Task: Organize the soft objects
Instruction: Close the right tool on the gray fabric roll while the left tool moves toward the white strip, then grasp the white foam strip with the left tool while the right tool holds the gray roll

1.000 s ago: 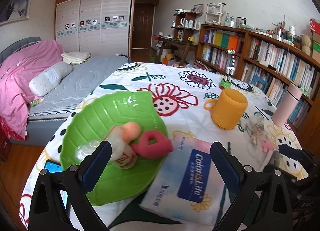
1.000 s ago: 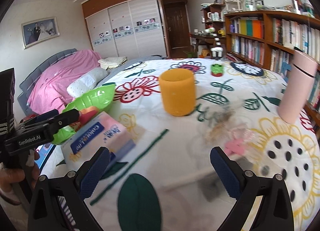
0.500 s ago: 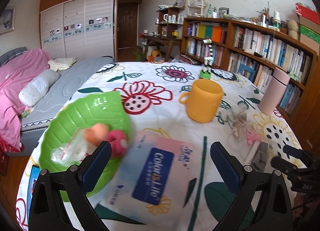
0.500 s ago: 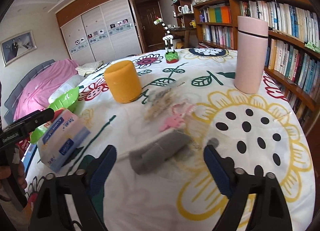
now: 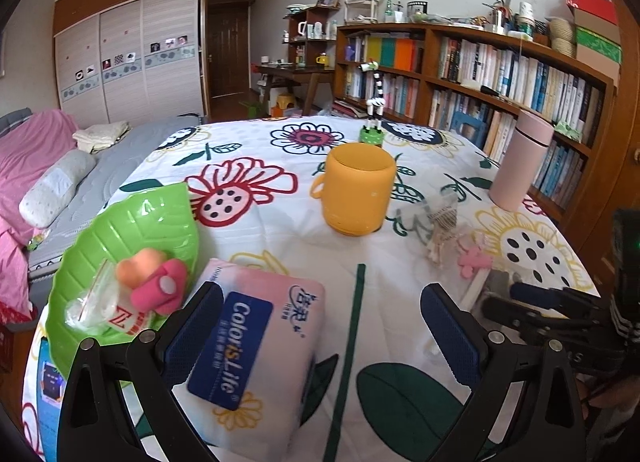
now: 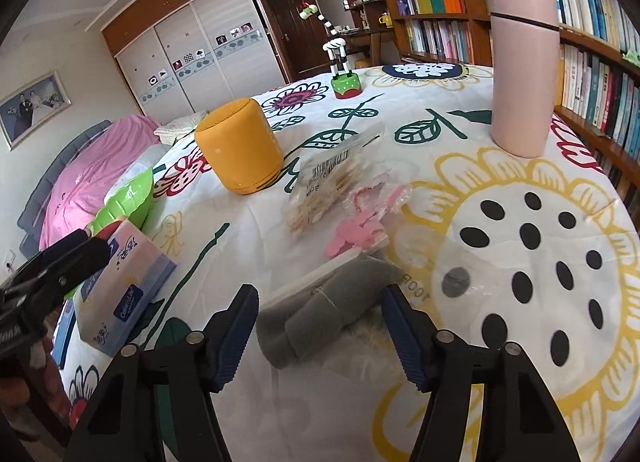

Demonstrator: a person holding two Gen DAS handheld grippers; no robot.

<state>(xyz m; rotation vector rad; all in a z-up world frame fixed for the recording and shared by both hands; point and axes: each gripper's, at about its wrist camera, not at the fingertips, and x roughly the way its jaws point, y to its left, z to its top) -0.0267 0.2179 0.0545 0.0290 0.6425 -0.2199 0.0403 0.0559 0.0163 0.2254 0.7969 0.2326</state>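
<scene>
Grey sponge roll (image 6: 320, 318): lying between spread fingers of right gripper (image 6: 318, 336), untouched. Left gripper (image 5: 320, 326): wide apart, over tissue pack (image 5: 256, 346).

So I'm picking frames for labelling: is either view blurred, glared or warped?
Left wrist view: the tissue pack is slightly smeared, the yellow mug sharp; fisheye bends the bookshelf. Right wrist view: mostly sharp; the clear bag over the grey roll adds a hazy sheen; dark corner vignetting in both.
</scene>
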